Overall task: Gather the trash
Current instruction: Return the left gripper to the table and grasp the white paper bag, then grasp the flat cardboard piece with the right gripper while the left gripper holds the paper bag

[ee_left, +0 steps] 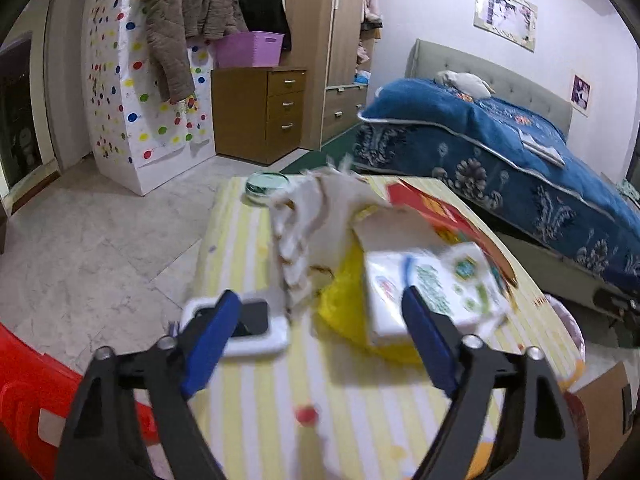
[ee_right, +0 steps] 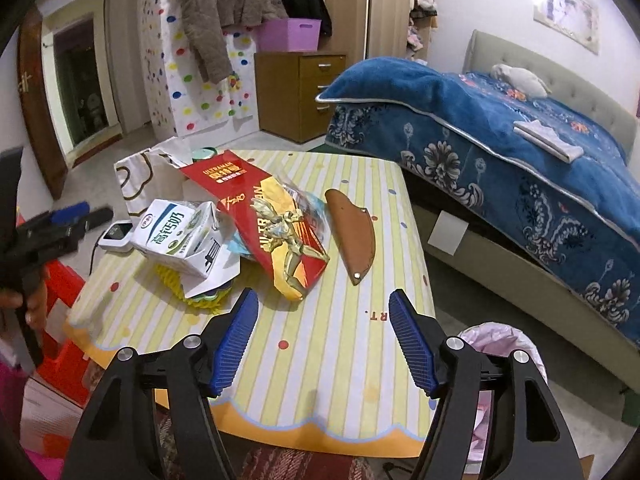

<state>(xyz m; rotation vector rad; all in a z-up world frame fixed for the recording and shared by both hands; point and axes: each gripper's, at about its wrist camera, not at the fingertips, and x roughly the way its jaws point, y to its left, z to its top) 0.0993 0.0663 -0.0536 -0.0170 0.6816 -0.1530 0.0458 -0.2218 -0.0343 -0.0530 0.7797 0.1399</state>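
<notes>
A pile of trash lies on the striped table [ee_right: 332,360]: a white milk carton [ee_right: 176,236], a red and yellow wrapper [ee_right: 276,228], a yellow foam net [ee_right: 176,280], a white paper bag [ee_right: 140,180]. In the left wrist view the carton [ee_left: 432,288] lies on the yellow net [ee_left: 344,296], crumpled white paper [ee_left: 316,216] behind. My left gripper [ee_left: 320,320] is open, close to the carton; it also shows in the right wrist view [ee_right: 76,214]. My right gripper [ee_right: 320,336] is open and empty above the table's near edge.
A bin with a pink liner [ee_right: 504,344] stands by the table's right side. A brown leather sheath [ee_right: 352,232] and a small white device [ee_left: 248,324] lie on the table. A red stool [ee_left: 28,392] stands left. A bed [ee_right: 520,152] is at right.
</notes>
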